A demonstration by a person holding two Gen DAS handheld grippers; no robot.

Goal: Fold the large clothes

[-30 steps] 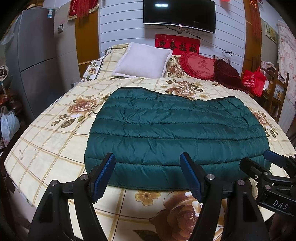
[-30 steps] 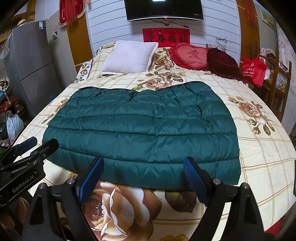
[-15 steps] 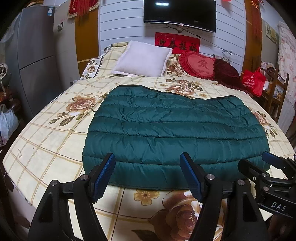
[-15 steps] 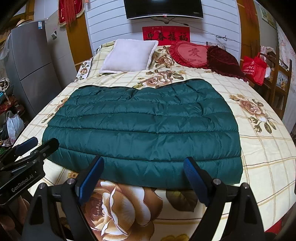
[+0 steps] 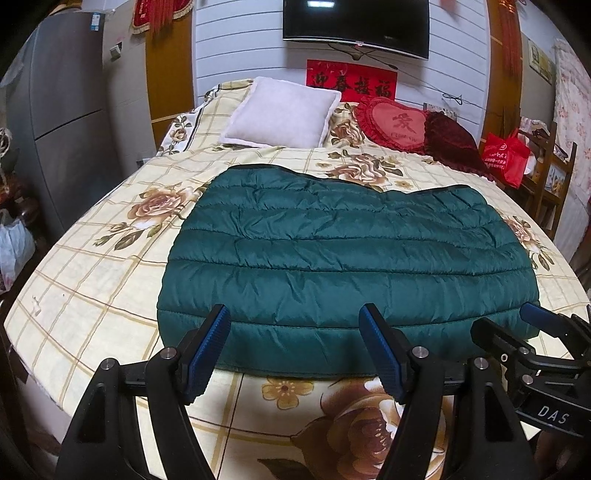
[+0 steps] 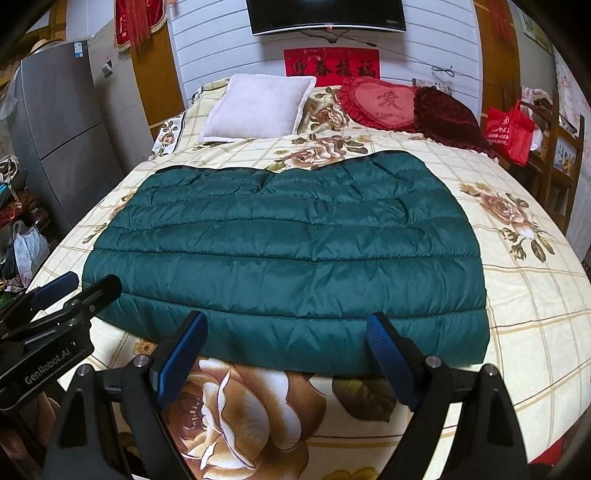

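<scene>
This is a bedroom in a home, shown by a wide bed point(image 5: 92, 280) under a flowered sheet with a white pillow point(image 5: 280, 112) and a red heart cushion point(image 5: 397, 123) at its head, a television point(image 5: 356, 27) on the wall above, and a grey fridge point(image 5: 62, 118) beside it.

Both wrist cameras sit at the near end of the bed point(image 5: 85, 280), low over it, facing its far end and the wall television point(image 5: 354, 26). The left wrist view looks from the left, catching the right gripper point(image 5: 532, 325) at its right edge. The right wrist view looks from the right, with the left gripper point(image 6: 74, 288) at its left edge. Both share the green quilted garment point(image 6: 288, 243), close ahead, and the pillows point(image 6: 258, 107).
</scene>
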